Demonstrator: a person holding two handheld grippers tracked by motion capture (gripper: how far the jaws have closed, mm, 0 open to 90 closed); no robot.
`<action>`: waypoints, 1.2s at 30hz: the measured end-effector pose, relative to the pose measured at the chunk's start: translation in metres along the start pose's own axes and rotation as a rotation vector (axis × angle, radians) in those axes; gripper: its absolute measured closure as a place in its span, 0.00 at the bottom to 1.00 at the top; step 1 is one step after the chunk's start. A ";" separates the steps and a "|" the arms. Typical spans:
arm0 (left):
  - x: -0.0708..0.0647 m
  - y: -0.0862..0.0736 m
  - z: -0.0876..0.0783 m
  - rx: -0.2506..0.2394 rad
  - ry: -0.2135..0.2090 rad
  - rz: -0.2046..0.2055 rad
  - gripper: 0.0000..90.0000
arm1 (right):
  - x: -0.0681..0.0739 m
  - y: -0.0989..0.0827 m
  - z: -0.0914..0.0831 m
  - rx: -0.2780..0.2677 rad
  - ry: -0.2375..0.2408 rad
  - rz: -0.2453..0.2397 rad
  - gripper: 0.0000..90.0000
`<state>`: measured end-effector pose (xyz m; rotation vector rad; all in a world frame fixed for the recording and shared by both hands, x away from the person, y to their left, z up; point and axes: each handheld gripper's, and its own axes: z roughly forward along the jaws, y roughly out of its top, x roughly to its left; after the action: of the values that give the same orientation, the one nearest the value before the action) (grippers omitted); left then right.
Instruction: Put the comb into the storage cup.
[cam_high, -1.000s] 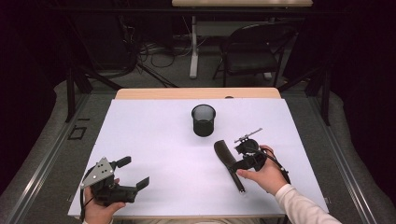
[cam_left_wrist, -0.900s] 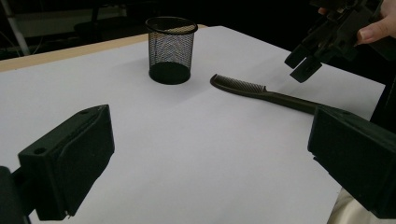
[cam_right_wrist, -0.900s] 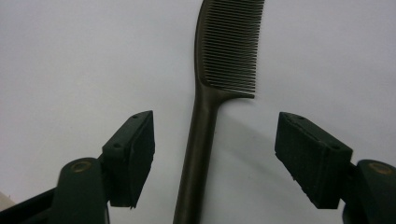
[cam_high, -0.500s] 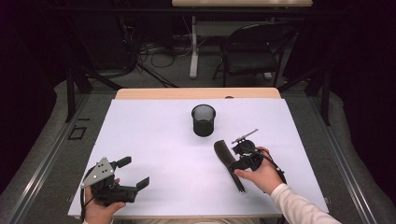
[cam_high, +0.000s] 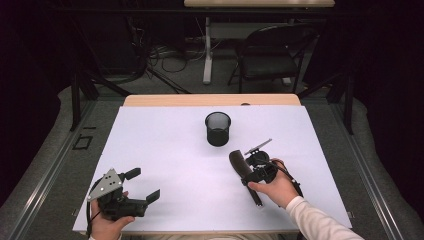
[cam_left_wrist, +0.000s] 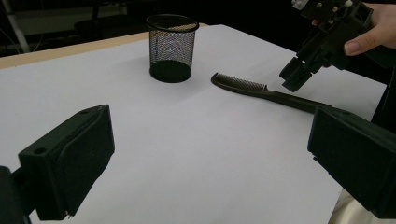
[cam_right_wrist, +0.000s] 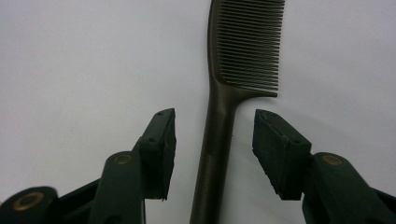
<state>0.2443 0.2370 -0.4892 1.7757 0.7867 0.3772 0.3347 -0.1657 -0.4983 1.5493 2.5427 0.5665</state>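
I am holding my right gripper (cam_right_wrist: 214, 154) just above the comb (cam_right_wrist: 243, 60), its jaws straddling the handle near where the handle meets the toothed part. The jaws have just been closing, and the handle lies between them, but the pads are not pressing on it: a gap of white shows on either side in the right gripper view. The comb is dark brown to black, one piece, with a slim, slightly tapering handle and a wider head carrying a single row of fine, close-set teeth along one edge; the spine on the other edge is smooth and curved at the tip. It is lying flat on the white table cover (cam_high: 165, 145), on the right half, its toothed end pointing toward the black mesh cup (cam_high: 218, 128), which is standing upright near it but not touching it. My left gripper (cam_high: 141, 184) is resting low at the near left corner, well apart from the comb, jaws spread wide with nothing between them.
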 end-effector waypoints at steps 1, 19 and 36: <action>0.000 0.000 0.000 -0.001 -0.001 0.000 0.01 | 0.000 0.000 0.000 0.010 -0.003 -0.006 0.55; 0.002 0.000 -0.001 -0.010 0.004 -0.015 0.01 | 0.002 0.001 0.004 0.043 0.004 0.015 0.61; 0.003 -0.001 -0.001 -0.008 0.009 -0.019 0.01 | 0.003 0.002 0.012 0.061 0.003 0.036 0.67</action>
<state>0.2455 0.2399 -0.4896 1.7589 0.8073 0.3755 0.3387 -0.1592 -0.5088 1.6187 2.5624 0.5004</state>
